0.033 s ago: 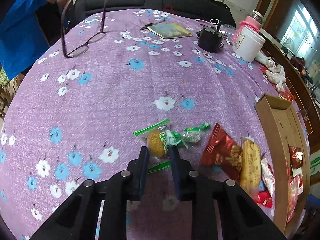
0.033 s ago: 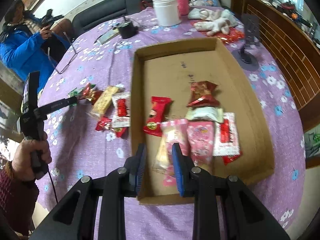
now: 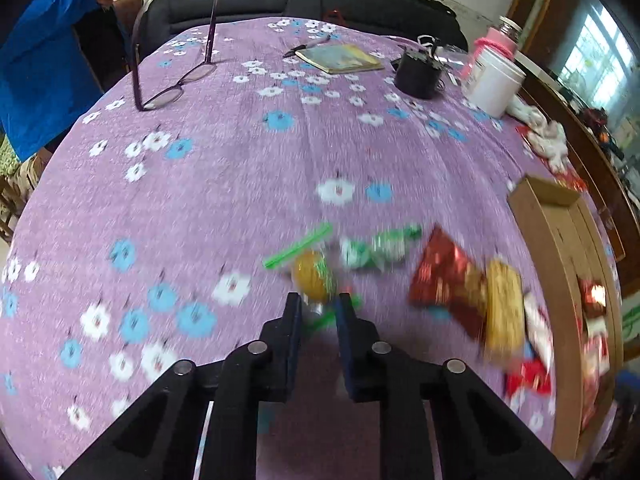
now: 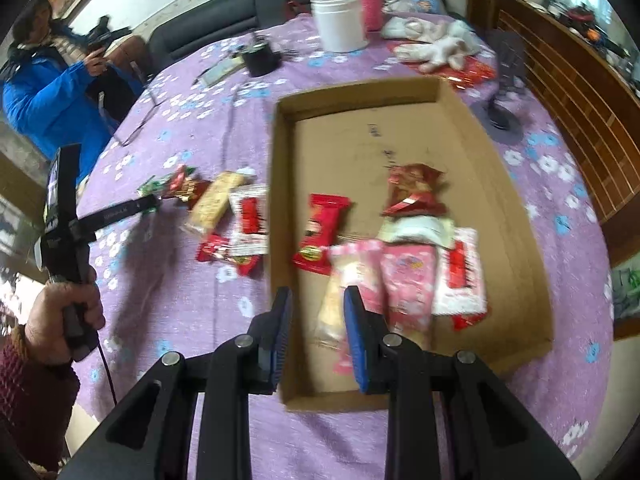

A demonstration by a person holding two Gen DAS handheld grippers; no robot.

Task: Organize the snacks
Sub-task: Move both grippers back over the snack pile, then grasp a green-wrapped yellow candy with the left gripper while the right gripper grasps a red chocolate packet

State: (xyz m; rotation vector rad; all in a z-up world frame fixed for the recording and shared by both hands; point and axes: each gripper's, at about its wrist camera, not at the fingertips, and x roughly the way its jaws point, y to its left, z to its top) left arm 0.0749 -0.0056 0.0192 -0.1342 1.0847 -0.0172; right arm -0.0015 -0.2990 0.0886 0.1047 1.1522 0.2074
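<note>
Your left gripper [image 3: 317, 307] sat low over the purple flowered tablecloth [image 3: 240, 168], its jaws drawn in on the near end of a clear packet with green seams holding a yellow cake [image 3: 311, 277]; the picture was blurred there, so the contact of the pads with the wrapper could be read only roughly. Just beyond that packet lay a green-and-white wrapped sweet [image 3: 374, 249], and to its right a red foil packet [image 3: 446, 280], a yellow biscuit bar [image 3: 505, 307] and a white-and-red sachet [image 3: 538, 330], all on the cloth beside the cardboard tray [image 3: 560, 264]. Your right gripper [image 4: 316, 322] hung above the near left corner of that tray [image 4: 496, 152], fingers narrow, with nothing seen pressed between them; whether they touched the pale packet [image 4: 334, 304] below could not be told. Inside the tray lay a red bar [image 4: 320, 232], a dark red foil bag [image 4: 414, 190], a pink packet [image 4: 406, 284] and a white packet with a red label [image 4: 460, 276]. Your left hand [image 4: 66, 320] gripped the other tool's handle at the left edge. Far items: spectacles [image 3: 176, 88], a booklet [image 3: 340, 58], a black cup [image 3: 416, 74], a white tub [image 3: 496, 82], a person in a blue jacket [image 4: 48, 96].
</note>
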